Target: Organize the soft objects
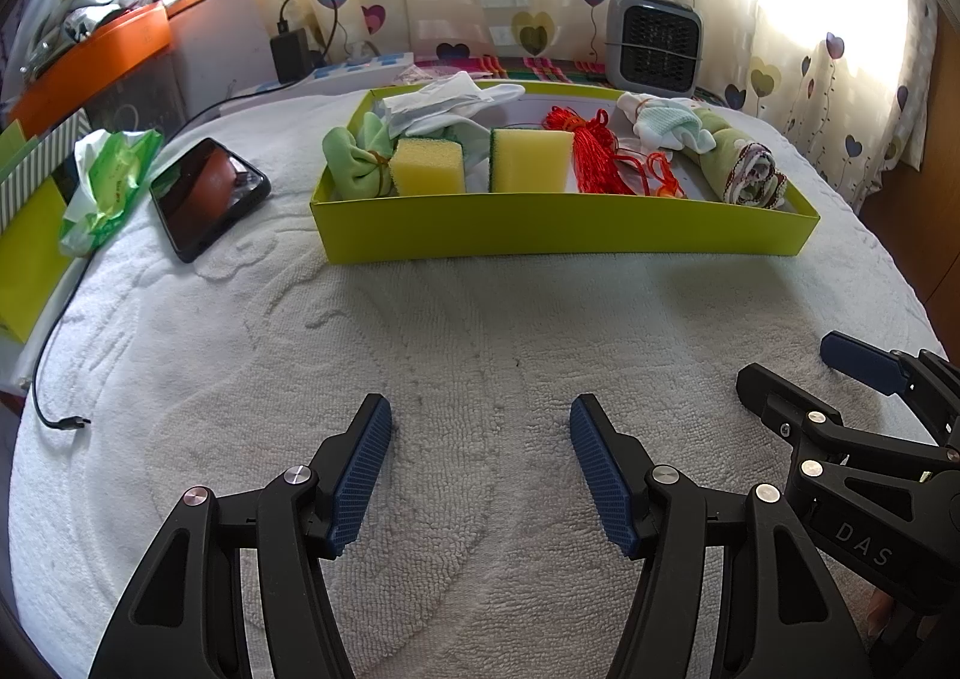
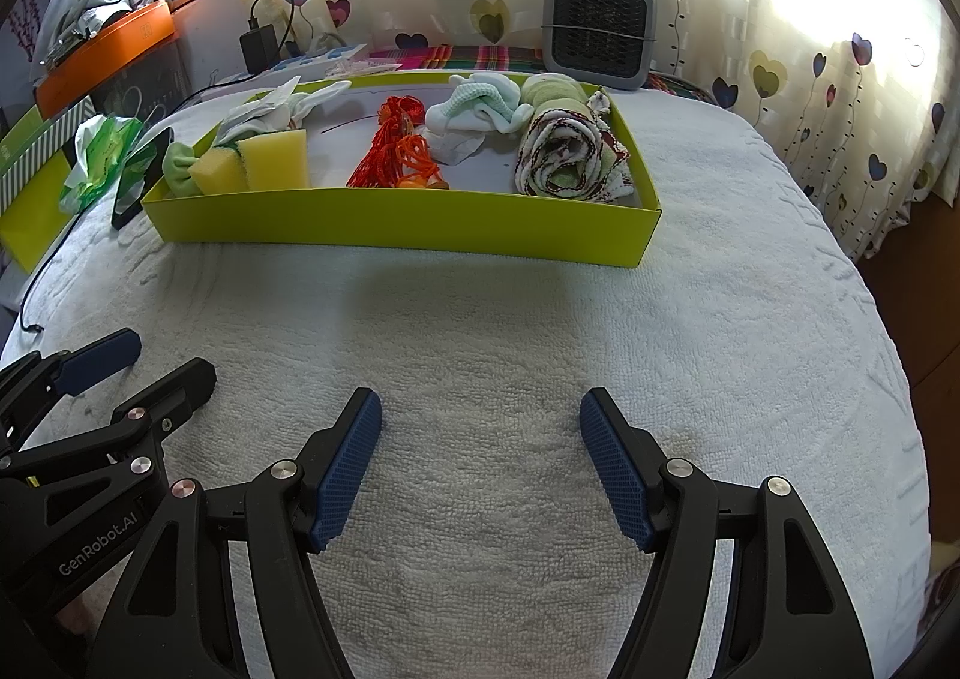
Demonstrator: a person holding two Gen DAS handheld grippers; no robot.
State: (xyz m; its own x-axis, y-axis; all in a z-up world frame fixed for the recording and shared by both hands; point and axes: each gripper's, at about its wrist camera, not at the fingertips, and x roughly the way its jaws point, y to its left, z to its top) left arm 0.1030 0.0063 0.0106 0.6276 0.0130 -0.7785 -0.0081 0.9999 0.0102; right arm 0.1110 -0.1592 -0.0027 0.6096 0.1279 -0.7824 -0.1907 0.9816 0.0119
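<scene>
Looped white towelling (image 1: 480, 319) under both hand-held grippers (image 1: 480, 463) (image 2: 480, 457), wide apart, empty; porous sponges (image 1: 531, 160) boxed.

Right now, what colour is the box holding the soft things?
Lime green cardboard box, clearest in the right wrist view.

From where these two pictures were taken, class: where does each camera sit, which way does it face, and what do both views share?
Left wrist view: sits on the left claw, facing forward over the white towel to the green tray; its own open fingers show, with the right claw at the right edge.
Right wrist view: sits on the right claw, facing the same tray from further right; its open fingers show, with the left claw at the left edge.
Shared: tray, yellow sponges, red tassel, rolled cloth, grey heater.
</scene>
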